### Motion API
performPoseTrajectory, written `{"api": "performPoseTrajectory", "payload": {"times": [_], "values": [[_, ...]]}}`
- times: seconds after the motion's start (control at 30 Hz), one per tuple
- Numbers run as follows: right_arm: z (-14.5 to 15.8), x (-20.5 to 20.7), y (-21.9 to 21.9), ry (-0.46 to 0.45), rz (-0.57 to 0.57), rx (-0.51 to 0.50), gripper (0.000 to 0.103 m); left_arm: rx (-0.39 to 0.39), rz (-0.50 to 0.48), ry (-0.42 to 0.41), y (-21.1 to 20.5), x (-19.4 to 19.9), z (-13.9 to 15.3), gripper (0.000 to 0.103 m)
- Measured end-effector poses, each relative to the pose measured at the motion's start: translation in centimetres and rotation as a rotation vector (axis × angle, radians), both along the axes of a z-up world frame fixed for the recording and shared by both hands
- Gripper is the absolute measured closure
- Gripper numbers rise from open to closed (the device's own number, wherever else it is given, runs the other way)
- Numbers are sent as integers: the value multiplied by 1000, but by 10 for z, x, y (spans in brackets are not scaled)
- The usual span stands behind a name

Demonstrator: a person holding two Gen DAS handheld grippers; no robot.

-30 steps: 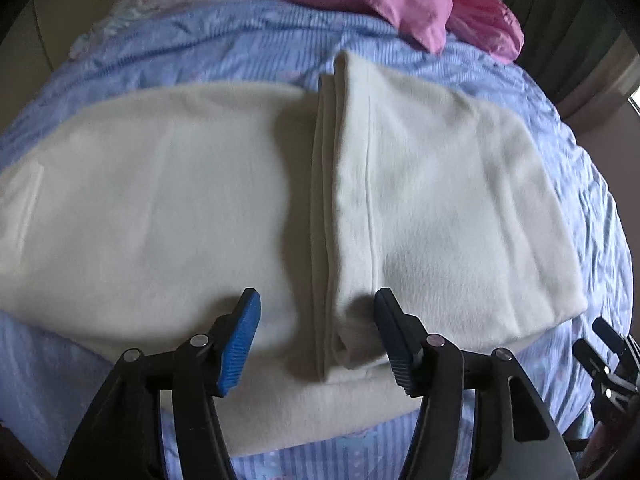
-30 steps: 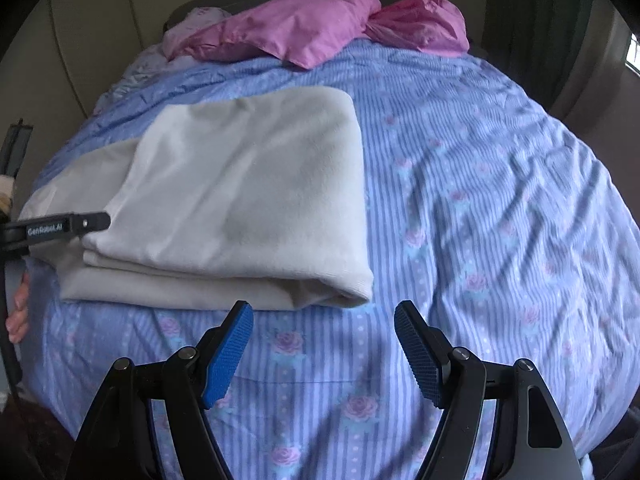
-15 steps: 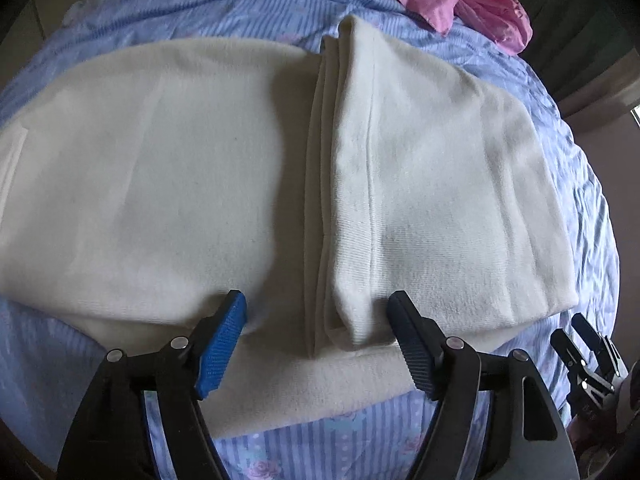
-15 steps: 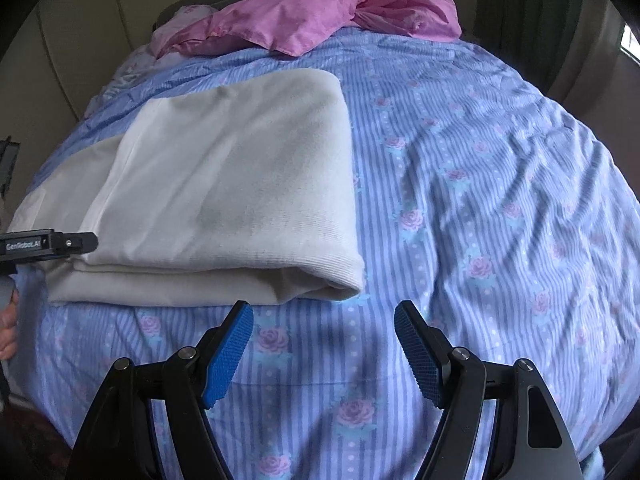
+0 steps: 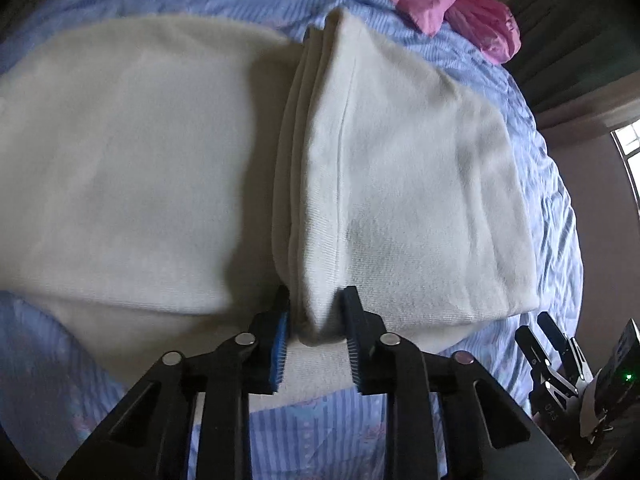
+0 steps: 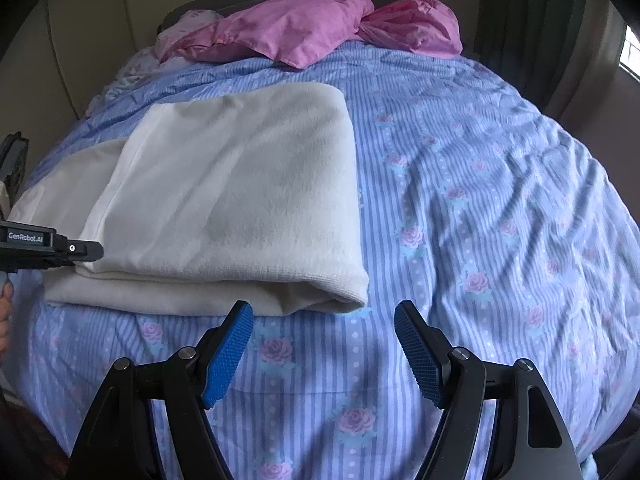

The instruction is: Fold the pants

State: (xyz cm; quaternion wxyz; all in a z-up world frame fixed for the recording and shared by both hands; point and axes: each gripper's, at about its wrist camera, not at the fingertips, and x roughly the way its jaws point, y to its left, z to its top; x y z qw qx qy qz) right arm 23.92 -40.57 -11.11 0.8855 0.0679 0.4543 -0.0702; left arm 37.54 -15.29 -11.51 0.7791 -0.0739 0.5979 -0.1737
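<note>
The cream pants [image 5: 160,168] lie partly folded on the bed, with a folded-over layer on the right half [image 5: 420,184]. My left gripper [image 5: 316,320] is shut on the near corner of that folded layer's edge [image 5: 316,308]. In the right wrist view the pants [image 6: 240,200] lie at the left. My right gripper [image 6: 324,344] is open and empty, just in front of the pants' near right corner [image 6: 352,292], above the sheet. The left gripper's body [image 6: 48,246] shows at the left edge.
The bed has a blue striped floral sheet [image 6: 480,220]. Pink pillows [image 6: 304,32] lie at the head. The right gripper [image 5: 556,364] shows at the lower right of the left wrist view. A window [image 6: 630,56] is at the right.
My left gripper moved forward and closed its jaws on the near edge of the folded layer. My right gripper stayed open and drifted slightly nearer to the pants' corner.
</note>
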Motion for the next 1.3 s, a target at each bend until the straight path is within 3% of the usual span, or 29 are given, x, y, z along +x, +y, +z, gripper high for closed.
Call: {"api": "performPoseTrajectory", "payload": {"times": [0.13,0.33,0.57,0.7,0.87,1.0,1.1,1.2,1.3], "values": [[-1,-3,-1,-19,5,-4,29,13,-3,-112,-5,-9,26,81],[-2,1,-7,-46,-4,81,29,-44,6,-239,-6,-12,68,84],[-12,20,0,-8,-2,53,29,-70,23,-289,-10,-9,88,85],[-14,25,-12,-14,-65,38,29,-6,7,-341,-16,-17,91,85],[-15,16,-32,107,-193,-71,29,5,-16,-278,-19,-18,76,85],[-27,5,-38,193,-296,-327,30,60,17,-177,-6,-12,48,85],[-23,-7,-44,168,-255,-197,30,45,13,-84,-1,-16,29,87],[-1,-14,-32,75,-226,-270,30,18,30,-98,5,-18,35,89],[16,-16,-20,-10,-184,-292,30,39,38,-111,7,-23,37,97]]}}
